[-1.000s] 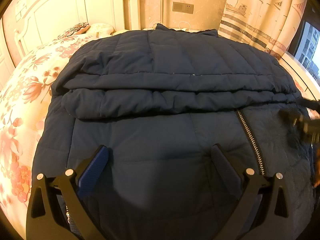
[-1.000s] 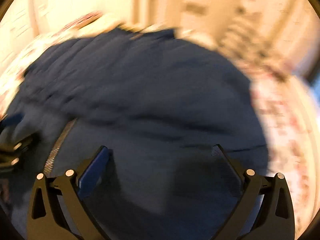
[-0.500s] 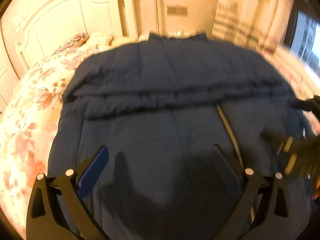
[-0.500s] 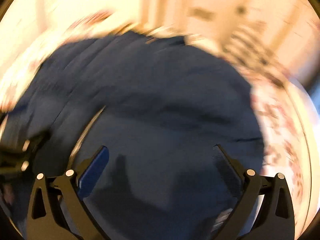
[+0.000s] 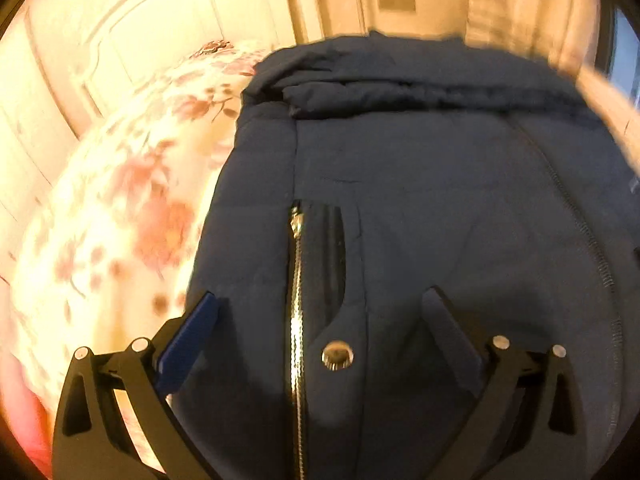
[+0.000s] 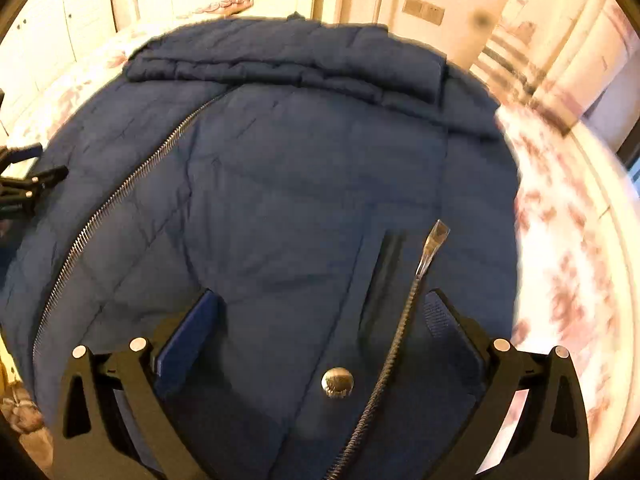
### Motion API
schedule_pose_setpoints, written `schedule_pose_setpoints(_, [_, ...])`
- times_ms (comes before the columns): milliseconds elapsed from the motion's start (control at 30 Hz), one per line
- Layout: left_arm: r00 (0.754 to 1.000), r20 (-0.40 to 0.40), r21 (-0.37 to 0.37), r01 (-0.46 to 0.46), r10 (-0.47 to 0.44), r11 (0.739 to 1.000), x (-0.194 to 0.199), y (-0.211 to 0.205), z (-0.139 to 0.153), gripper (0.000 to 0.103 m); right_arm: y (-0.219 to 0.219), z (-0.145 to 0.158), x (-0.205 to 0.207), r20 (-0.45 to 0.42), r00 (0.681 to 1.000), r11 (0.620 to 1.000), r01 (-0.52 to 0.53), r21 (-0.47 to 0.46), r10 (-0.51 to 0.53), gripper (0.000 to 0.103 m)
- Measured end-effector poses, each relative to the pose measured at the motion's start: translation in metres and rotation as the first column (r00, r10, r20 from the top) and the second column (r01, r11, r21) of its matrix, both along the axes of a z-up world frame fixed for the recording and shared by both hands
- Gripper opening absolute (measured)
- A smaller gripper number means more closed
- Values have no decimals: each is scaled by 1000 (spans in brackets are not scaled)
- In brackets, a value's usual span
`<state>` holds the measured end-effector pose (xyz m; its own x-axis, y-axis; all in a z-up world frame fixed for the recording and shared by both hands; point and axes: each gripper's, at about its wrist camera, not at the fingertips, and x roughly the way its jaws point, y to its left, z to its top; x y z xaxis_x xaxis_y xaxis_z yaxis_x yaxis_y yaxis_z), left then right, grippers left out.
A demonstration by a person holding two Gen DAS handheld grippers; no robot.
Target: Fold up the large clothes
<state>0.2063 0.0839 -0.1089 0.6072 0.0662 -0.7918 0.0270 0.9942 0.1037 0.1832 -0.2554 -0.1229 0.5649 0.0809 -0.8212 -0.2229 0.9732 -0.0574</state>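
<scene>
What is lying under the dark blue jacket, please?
The jacket lies on a floral bedspread, which shows pink flowers on a pale ground along both sides. The part of the bedspread directly beneath the jacket is covered, so anything there cannot be seen.

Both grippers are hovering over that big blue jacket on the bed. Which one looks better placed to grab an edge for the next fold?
Probably the left gripper: it is open, and its blue pad sits right at the jacket's side edge beside the floral bedspread. The right gripper, also open, hovers over the pocket zipper, farther inside.
</scene>
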Motion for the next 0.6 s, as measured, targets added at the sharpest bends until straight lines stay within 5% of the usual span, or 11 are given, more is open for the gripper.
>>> schedule_pose_setpoints(100, [999, 33, 15, -27, 27, 1000, -19, -6, 17, 100, 12, 13, -18, 43, 999, 999, 15, -29, -14, 99])
schedule_pose_setpoints(233, [976, 144, -17, 170, -166, 985, -62, -57, 43, 101, 60, 17, -51, 83, 984, 988, -154, -28, 156, 99])
schedule_pose_setpoints(333, [963, 76, 79, 251, -257, 965, -70, -92, 19, 101, 79, -5, -62, 61, 977, 974, -196, -109, 204, 98])
schedule_pose_setpoints(367, [966, 44, 105, 250, -255, 963, -70, -95, 4, 101, 72, -4, -63, 66, 978, 979, -191, -70, 196, 98])
schedule_pose_setpoints(500, [976, 37, -43, 217, -215, 975, -78, -62, 3, 101, 47, 4, -79, 52, 986, 988, -154, -22, 155, 98])
schedule_pose_setpoints(600, [987, 87, 14, 132, -133, 991, -102, -35, 10, 101, 36, 8, -104, 80, 988, 989, -128, -68, 133, 98])
